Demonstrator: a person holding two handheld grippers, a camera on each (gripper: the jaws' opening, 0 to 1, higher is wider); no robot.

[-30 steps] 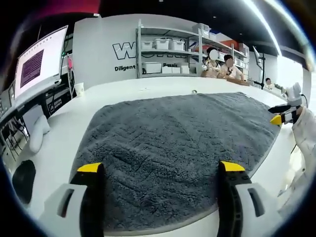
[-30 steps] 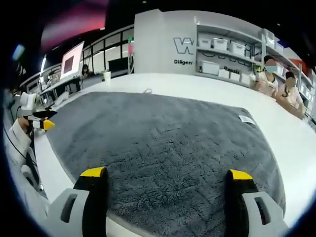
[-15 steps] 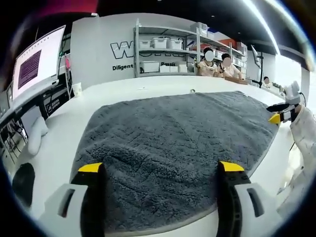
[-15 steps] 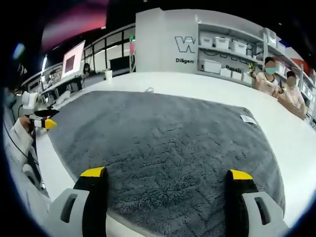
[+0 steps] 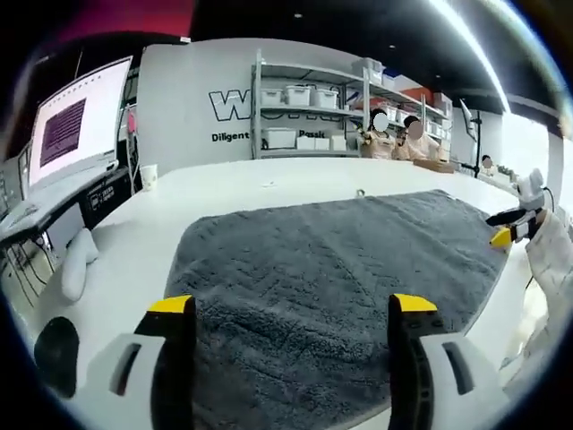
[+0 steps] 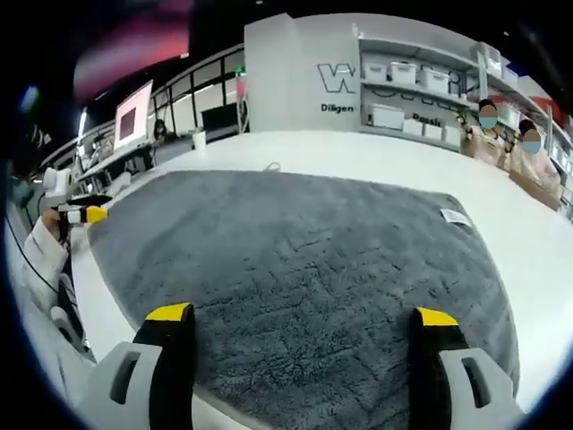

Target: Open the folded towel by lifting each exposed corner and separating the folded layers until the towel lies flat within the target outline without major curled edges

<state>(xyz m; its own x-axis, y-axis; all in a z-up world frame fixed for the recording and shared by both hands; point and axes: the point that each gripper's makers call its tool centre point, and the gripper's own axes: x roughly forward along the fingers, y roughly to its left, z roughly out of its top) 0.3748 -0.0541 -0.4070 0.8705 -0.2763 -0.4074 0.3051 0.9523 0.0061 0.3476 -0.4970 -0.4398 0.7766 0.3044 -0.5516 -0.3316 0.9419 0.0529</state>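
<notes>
The dark grey, deep-pile towel (image 5: 345,260) lies spread open across the broad white table (image 5: 224,184), and in the right gripper view the same towel (image 6: 295,269) looks flat from edge to edge, a small white label (image 6: 455,216) showing at its far right corner. The left gripper (image 5: 292,313) hangs low over the near edge of the cloth, its two yellow-tipped jaws set wide apart with nothing between them but grey pile below. The right gripper (image 6: 303,324) does the same on its side, jaws spread wide and holding nothing, poised just above the near hem. Each one peeks into the other's picture: the right gripper (image 5: 503,235) at the towel's far right edge in the left gripper view, the left gripper (image 6: 85,214) at the far left edge in the right gripper view. Beyond the table stand white shelves of storage boxes (image 5: 304,116), a lit monitor (image 5: 76,121) and a white paper cup (image 5: 149,176).
</notes>
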